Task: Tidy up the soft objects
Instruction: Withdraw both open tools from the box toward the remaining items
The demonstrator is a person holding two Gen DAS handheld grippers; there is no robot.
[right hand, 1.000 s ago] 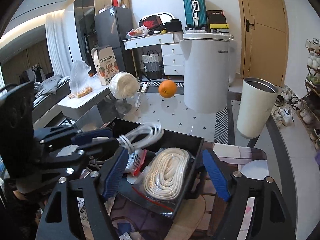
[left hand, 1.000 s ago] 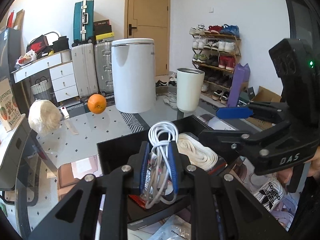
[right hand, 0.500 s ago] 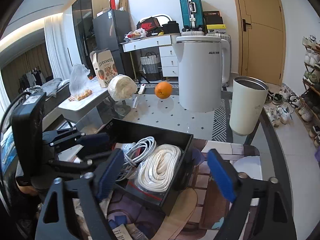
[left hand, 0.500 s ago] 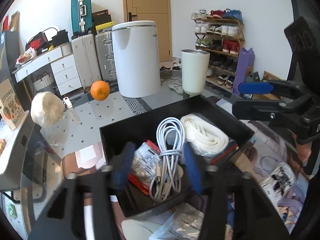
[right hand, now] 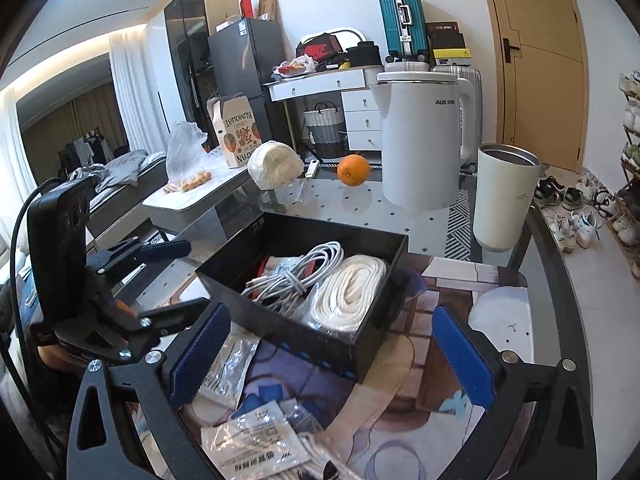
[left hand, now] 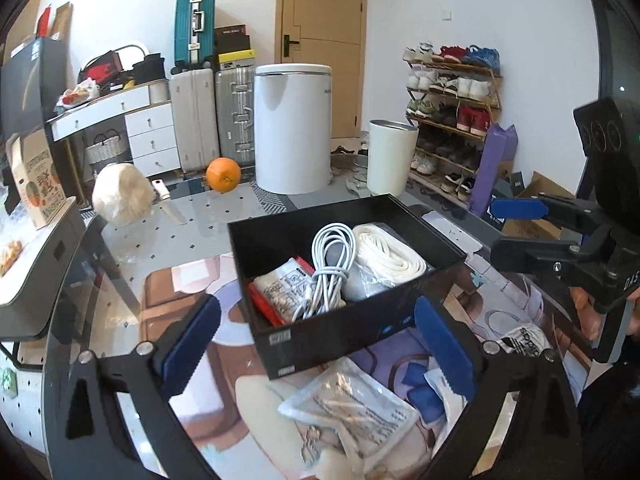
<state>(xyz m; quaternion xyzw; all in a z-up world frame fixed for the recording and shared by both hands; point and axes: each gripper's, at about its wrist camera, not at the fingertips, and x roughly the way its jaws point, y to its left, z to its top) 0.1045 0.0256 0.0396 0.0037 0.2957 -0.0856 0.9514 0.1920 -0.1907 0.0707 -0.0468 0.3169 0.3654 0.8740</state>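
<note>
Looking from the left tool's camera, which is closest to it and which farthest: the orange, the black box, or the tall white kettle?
1. Black box, right ahead between the fingers.
2. Orange, farther back, left.
3. White kettle, just beyond the orange, centre.

Left gripper [left hand: 318,350], lower centre of its own view: jaws wide apart, just opened, nothing between them. Right gripper [right hand: 332,354], likewise lower centre: jaws wide, just opened, empty.
</note>
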